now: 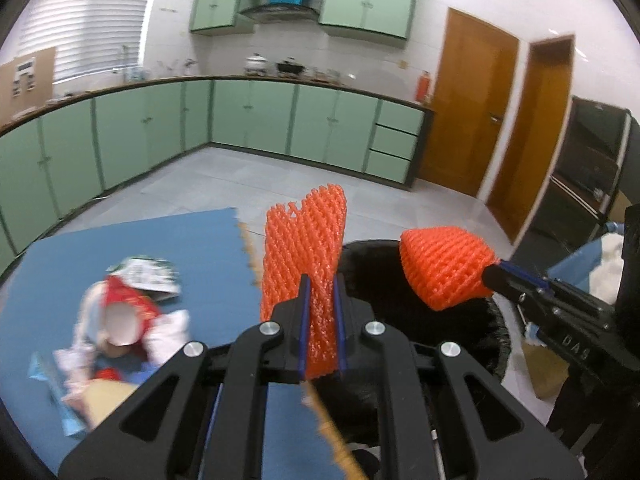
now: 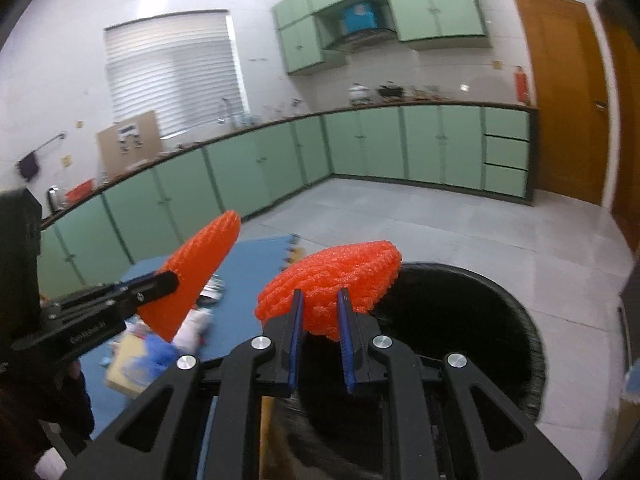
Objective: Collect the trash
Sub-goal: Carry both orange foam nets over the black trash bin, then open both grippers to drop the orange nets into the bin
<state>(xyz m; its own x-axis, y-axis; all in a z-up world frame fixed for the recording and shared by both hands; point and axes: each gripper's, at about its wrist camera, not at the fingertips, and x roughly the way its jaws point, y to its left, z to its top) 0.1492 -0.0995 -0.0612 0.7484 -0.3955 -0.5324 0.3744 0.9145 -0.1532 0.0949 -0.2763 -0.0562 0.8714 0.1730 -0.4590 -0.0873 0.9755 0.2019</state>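
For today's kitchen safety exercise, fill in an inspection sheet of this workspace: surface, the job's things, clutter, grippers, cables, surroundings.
Surface: blue mat with a jagged edge, beside the bin.
Job's things: two orange foam nets, the left net and the right net; black-lined bin standing open.
Clutter: blurred pile of wrappers on the mat.
Grippers: left gripper shut on the left net; right gripper shut on the right net, at the bin's rim.
Cables: nothing seen.
Surroundings: green cabinets, wooden doors, window blind.

Bright window glare, fisheye warp, motion blur
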